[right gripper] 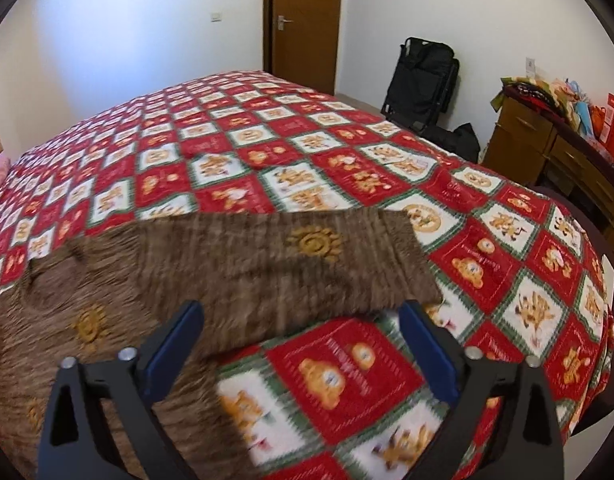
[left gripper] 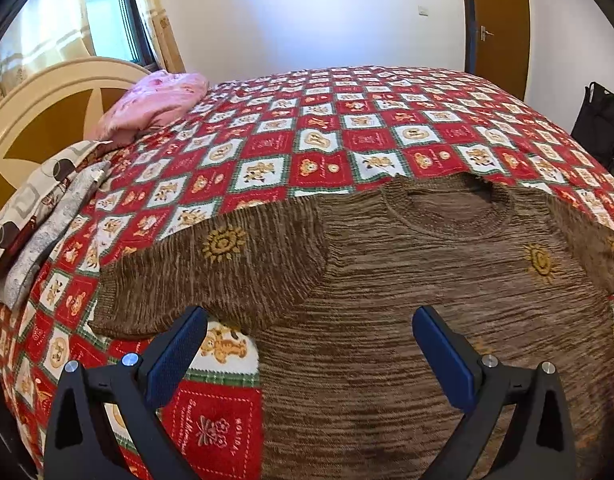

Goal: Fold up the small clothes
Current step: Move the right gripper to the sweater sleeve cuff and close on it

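Sweater (left gripper: 387, 300): brown knit with yellow sun motifs, spread flat and face up on the bed (left gripper: 347, 120), collar pointing toward the far edge of the bed.
Sleeves: both stretched straight out from the sweater's body; the left sleeve (left gripper: 195, 272) and the right sleeve (right gripper: 291, 256) each lie on the quilt.
Left tool (left gripper: 307, 360): fingers wide apart, holding nothing, hovering over the sweater's lower body beside the left sleeve.
Right tool (right gripper: 303, 356): fingers wide apart, empty, hovering just short of the right sleeve's near edge; the view is motion-blurred.
Done: sweater looks laid out and smoothed.
Left: every fold, judging by the shape — sleeves inward, then the body.
Beyond the sweater: pink pillow (left gripper: 155, 100) near the headboard.
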Demonstrator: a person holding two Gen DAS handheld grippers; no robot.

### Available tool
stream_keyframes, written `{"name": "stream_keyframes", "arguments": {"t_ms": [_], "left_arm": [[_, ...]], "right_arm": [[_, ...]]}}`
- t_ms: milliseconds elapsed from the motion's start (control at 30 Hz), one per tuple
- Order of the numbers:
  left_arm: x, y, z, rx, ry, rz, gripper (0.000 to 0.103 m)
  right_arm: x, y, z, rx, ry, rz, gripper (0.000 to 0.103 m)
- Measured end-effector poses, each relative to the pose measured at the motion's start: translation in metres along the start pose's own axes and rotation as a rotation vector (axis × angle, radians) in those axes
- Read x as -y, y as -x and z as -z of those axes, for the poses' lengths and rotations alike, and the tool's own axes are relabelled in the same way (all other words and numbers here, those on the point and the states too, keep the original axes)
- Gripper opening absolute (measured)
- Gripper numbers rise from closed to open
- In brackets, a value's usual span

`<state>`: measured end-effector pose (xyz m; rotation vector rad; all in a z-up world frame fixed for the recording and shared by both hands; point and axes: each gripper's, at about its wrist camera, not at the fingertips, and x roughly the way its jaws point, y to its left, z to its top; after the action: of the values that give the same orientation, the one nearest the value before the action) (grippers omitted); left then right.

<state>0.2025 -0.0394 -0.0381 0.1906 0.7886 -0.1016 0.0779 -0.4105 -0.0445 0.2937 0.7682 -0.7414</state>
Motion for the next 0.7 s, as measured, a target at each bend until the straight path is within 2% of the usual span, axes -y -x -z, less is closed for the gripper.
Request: {"name": "stream_keyframes", "arguments": {"t_ms": [67,167,333,400,433,533,700], "left_arm": [[-0.002,-0.005,0.0,-0.002,0.0,-0.006,0.102],[-0.005,-0.016,0.001,-0.002,-0.005,-0.054,0.102],[-0.007,-0.029,0.0,-0.02,0.004,-0.056,0.102],[-0.007,-0.034,0.0,-0.034,0.015,-0.05,0.102],[-0.007,-0.035,0.001,-0.041,0.022,-0.043,0.102],[-0.006,-0.04,0.003,-0.059,0.032,-0.031,0.102],[-0.011,-0.042,0.003,-0.057,0.021,-0.052,0.102]], "right_arm": [[0.012,-0.012,-0.005,-0.018,-0.024,0.018,0.089],[0.03,-0.029,-0.015,-0.048,-0.054,0.043,0.085],[0.085,-0.039,-0.03,-0.023,-0.204,0.11,0.082],[0.099,-0.053,-0.032,-0.071,-0.24,0.103,0.073],[0.103,-0.061,-0.031,-0.1,-0.249,0.099,0.063],[0.109,-0.083,-0.029,-0.163,-0.257,0.089,0.056],[0.114,-0.097,-0.025,-0.183,-0.302,0.078,0.056]]}}
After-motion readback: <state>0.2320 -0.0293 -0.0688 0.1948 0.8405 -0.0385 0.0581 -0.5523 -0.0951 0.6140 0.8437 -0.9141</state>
